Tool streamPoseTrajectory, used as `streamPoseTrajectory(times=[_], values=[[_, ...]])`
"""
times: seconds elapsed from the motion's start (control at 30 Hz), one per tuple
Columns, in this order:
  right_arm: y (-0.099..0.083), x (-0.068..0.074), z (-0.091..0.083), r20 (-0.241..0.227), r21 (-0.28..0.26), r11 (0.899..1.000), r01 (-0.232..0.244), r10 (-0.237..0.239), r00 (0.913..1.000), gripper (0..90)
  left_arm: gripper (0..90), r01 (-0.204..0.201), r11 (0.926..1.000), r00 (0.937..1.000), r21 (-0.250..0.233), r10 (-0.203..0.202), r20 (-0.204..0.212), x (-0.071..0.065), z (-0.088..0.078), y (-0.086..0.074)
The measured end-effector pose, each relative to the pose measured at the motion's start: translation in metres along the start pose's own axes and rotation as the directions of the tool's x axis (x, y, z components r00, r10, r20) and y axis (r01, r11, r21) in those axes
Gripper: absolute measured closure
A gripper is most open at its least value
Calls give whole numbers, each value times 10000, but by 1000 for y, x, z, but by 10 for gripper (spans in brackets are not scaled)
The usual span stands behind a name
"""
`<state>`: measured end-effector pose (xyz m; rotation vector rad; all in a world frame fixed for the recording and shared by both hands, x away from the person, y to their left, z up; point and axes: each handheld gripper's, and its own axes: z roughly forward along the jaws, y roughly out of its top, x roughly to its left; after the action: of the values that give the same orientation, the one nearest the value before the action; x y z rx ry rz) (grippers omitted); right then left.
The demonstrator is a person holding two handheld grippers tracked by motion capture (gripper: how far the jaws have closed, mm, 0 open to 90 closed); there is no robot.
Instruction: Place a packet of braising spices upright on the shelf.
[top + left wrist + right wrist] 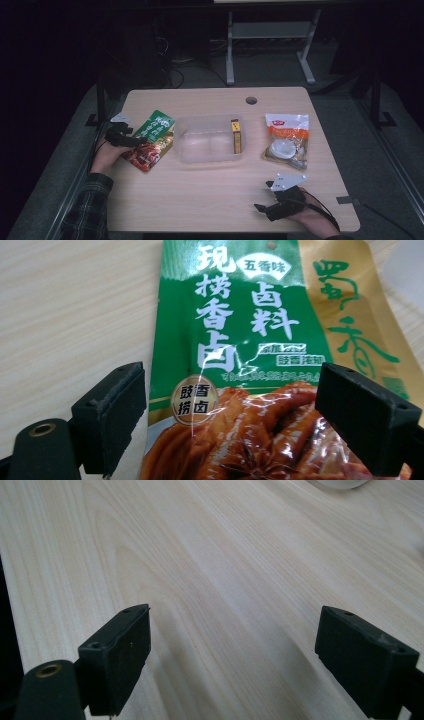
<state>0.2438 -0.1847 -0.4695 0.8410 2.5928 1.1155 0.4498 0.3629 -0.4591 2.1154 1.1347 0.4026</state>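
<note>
the green seasoning packet (240, 365) is a flat glossy pouch, green above with white characters, a gold strip down one side, and braised brown meat with a star anise pictured below. it lies on the table (210, 195) at its left, just beside the clear plastic tub (210, 140). the left gripper (232, 410) has its jaws wide apart astride the packet, not clamping it. the right gripper (232, 655) is spread wide over bare wood, holding nothing. counted: two packets, one green, one orange and white packet (287, 140); one tub; one yellow box (236, 136) inside it.
</note>
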Motion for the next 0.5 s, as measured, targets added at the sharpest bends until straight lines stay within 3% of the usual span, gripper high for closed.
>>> streamPoseTrajectory(times=[0.13, 0.3, 0.5], values=[[0, 0, 0, 8, -14, 10000, -16, 16, 10000, 143, 123, 36, 9997, 10000, 255, -34, -91, 3, 6, -3], [0, 1, 0, -35, 4, 10000, 29, -29, 10000, 143, 108, 322, 9992, 9994, 220, -325, 103, 6, 8, -6], [0, 1, 0, -53, 35, 10000, 67, -67, 10000, 144, 107, 29, 9998, 10000, 206, -31, 70, 5, 9, -6]])
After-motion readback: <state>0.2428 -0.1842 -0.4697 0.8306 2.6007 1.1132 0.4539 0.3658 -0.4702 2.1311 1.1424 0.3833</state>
